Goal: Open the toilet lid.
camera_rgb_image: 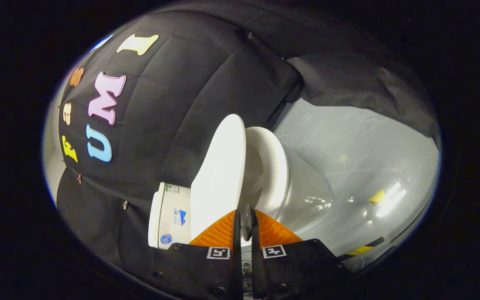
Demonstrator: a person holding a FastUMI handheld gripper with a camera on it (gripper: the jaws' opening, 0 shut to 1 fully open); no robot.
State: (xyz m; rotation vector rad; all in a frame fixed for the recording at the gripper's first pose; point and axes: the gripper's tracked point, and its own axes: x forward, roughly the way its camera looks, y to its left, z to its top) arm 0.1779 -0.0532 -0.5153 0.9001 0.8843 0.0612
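Nearest the camera, at the bottom centre of the frame, the gripper (246, 225) is seen with its fingers (223, 231) drawn almost together, a thin dark tab (247, 221) being pinched between them at the tips. Just beyond the tips, at the centre of the frame, the toilet lid (219, 175) is raised well away from the seat (271, 166). Left of the lid, the white tank (169, 214) is seen against the black cloth wall (181, 96). A pale glossy floor (369, 158) is spread across the right of the frame.
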